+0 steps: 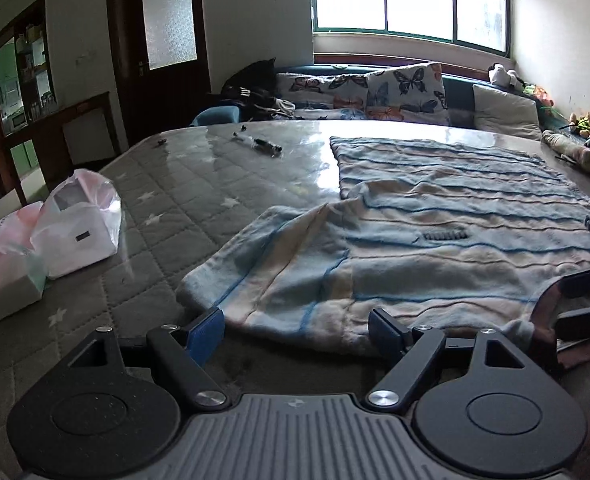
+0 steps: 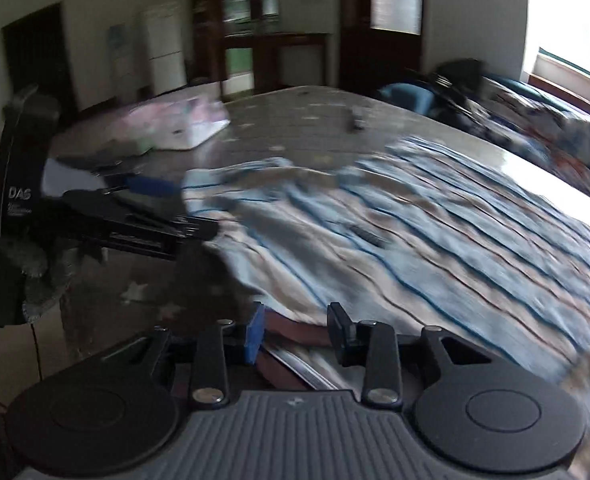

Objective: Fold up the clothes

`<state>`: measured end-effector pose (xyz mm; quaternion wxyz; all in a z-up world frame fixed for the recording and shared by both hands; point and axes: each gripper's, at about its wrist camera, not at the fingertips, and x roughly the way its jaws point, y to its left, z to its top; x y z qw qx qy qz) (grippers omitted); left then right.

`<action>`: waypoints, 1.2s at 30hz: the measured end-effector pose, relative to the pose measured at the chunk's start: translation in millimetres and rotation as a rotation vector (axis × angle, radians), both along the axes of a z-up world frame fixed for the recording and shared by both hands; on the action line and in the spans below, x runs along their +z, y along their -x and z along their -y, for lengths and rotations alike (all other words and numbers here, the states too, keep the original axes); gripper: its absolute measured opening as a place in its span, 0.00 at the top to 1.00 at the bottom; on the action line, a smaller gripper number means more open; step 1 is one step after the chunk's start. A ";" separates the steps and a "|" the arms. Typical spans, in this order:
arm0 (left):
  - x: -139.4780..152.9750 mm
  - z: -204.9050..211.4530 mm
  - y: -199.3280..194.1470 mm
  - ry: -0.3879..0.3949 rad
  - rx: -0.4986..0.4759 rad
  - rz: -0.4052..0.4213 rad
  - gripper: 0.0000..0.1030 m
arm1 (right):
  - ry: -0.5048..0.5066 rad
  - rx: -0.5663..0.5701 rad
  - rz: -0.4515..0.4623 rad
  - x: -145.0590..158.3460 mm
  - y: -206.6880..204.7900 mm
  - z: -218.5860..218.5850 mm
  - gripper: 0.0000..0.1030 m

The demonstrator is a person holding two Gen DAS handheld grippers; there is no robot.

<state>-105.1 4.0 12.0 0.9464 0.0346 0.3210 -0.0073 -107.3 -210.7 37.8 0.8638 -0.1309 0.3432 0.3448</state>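
Note:
A knitted garment [image 1: 435, 248] with blue, white and beige stripes lies spread on the grey quilted mattress [image 1: 183, 208]; one sleeve is folded over at its left. My left gripper [image 1: 295, 334] stands open at the garment's near hem, and the hem lies in the wide gap without the pads pressing on it. The right gripper [image 1: 579, 300] pokes in at the right edge. The right wrist view is blurred: my right gripper [image 2: 297, 332] is open over the garment's [image 2: 435, 240] near corner, with a reddish-brown strip [image 2: 295, 334] behind the gap. The left gripper [image 2: 171, 208] shows at the left.
Two white plastic bags with boxes [image 1: 75, 224] sit on the mattress at the left. Small dark pen-like items [image 1: 263, 144] lie near its far edge. Butterfly pillows [image 1: 375, 88], a black bag [image 1: 255, 80] and soft toys [image 1: 587, 120] line the back. A gloved hand [image 2: 35, 276] holds the left gripper.

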 end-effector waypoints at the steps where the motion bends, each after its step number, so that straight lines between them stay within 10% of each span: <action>1: -0.9 -1.4 0.4 0.000 0.003 -0.002 0.21 | 0.013 0.016 0.007 -2.4 -1.3 -8.0 0.67; 16: -2.8 -17.6 -3.4 0.016 0.035 -0.009 0.19 | 0.097 0.162 -0.003 -9.3 13.0 -31.2 0.70; 31: 6.8 -59.5 -21.7 0.196 0.244 -0.023 0.19 | 0.028 0.174 -0.043 -18.8 0.6 -47.9 0.68; 36: 3.8 -61.9 -32.3 0.234 0.272 -0.023 0.45 | 0.018 0.151 -0.049 -20.0 -2.2 -47.2 0.68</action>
